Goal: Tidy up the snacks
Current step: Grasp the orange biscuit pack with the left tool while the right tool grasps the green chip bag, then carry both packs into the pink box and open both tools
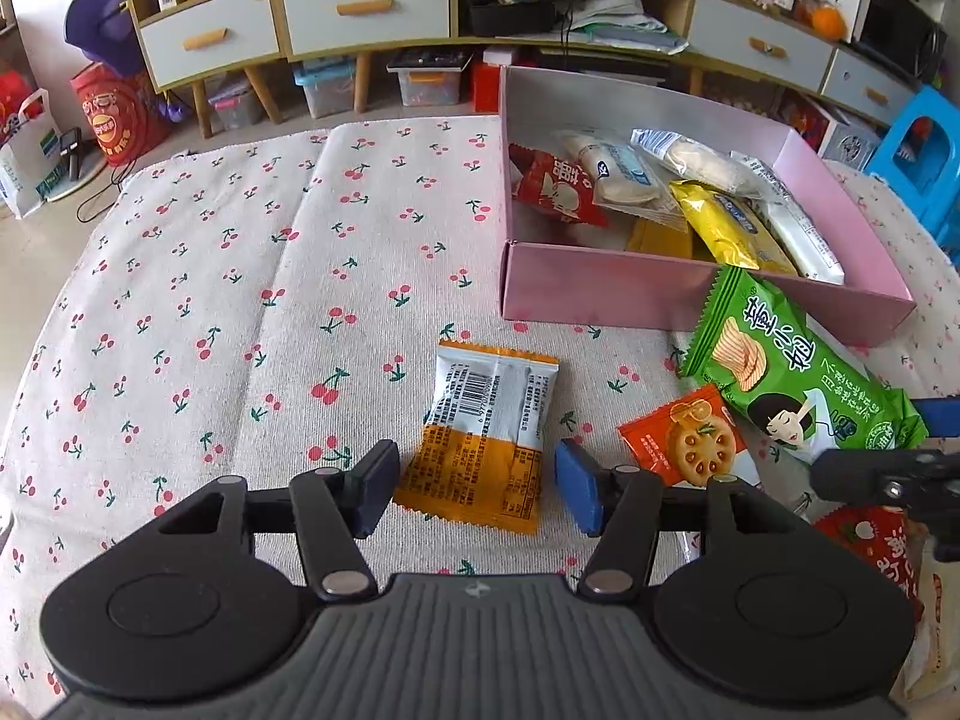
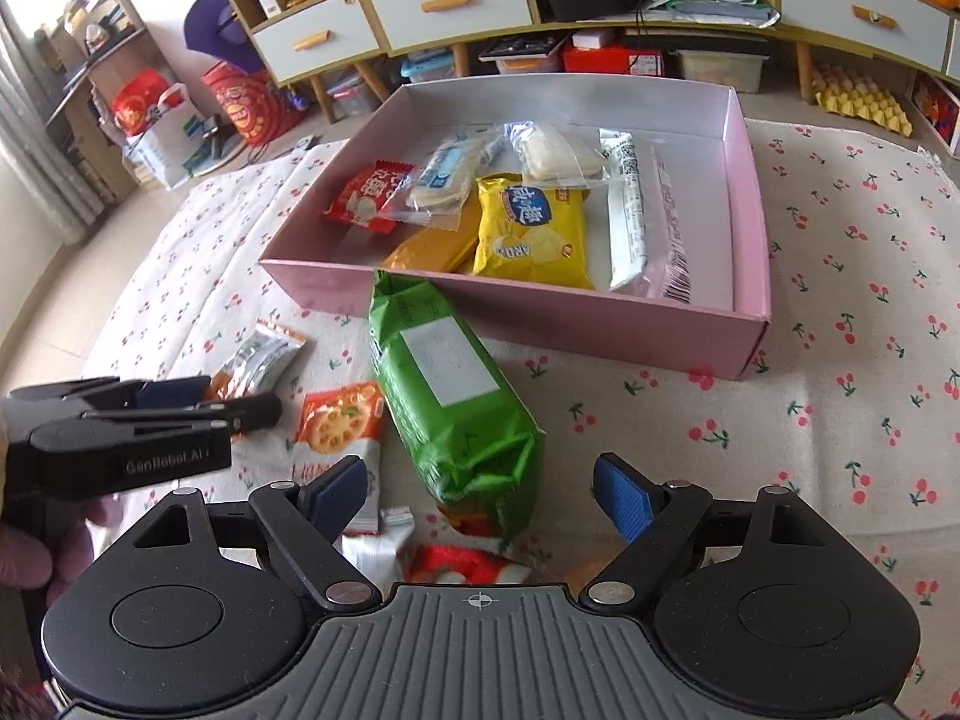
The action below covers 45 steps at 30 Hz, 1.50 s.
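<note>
The left gripper (image 1: 477, 489), jaws spread, straddles the near end of an orange-and-white snack packet (image 1: 480, 441) lying flat on the cherry-print cloth (image 1: 210, 276). A clean pinch across its width should lift it toward the pink box (image 1: 600, 294), far right. The right gripper (image 2: 480, 498), also spread, hovers over the green bag (image 2: 450, 396).

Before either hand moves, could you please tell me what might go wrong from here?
1. The left tongs straddle only the near end of the flat orange-and-white packet; closing could pinch the cherry-print cloth.
2. The green bag leans on the pink box wall; the right tongs might push it or the box rather than grip it.
</note>
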### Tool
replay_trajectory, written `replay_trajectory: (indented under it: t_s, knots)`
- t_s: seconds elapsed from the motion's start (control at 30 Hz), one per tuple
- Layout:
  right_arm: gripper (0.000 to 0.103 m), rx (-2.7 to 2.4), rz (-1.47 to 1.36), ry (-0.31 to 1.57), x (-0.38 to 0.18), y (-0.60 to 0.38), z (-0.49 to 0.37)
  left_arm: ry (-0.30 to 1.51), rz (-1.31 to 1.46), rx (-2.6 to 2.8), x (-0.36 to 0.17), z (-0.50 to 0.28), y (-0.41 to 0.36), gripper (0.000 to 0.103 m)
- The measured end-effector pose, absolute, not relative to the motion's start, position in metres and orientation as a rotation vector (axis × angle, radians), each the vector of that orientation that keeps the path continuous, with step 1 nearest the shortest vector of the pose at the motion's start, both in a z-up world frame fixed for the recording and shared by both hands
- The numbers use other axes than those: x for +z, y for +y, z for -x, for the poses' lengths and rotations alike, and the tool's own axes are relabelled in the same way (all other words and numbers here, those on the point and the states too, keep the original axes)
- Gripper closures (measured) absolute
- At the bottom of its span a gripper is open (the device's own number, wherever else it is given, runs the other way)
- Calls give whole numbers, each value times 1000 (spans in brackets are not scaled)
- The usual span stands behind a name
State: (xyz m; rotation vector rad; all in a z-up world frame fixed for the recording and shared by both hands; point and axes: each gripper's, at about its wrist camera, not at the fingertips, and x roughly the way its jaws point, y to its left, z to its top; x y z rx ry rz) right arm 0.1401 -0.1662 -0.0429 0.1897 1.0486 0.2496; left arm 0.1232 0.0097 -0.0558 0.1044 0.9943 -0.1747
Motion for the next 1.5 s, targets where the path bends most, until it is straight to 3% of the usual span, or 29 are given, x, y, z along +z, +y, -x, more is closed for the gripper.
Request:
replay_trajectory:
  t_s: [0.07,0.13,0.23,0.33,0.7,1.5]
  knots:
    - [19,228,-182,1042,-43,-162,-143,998,-98,-179,-55,-124,10,57]
    - [22,209,-180,1026,-43,-159,-145,1002,-101,-177,-54,-124,11,58]
    - [39,198,-209,1029,-44,-158,-149,1010,-93,-174,-53,-123,12,59]
    - [49,186,-214,1035,-45,-155,-151,1017,-76,-170,-53,-124,14,60]
    - [54,171,-246,1049,-34,-153,-149,1062,67,-168,-48,-129,26,63]
    - [54,259,-510,1048,7,-175,-136,1000,165,-215,-18,-125,29,63]
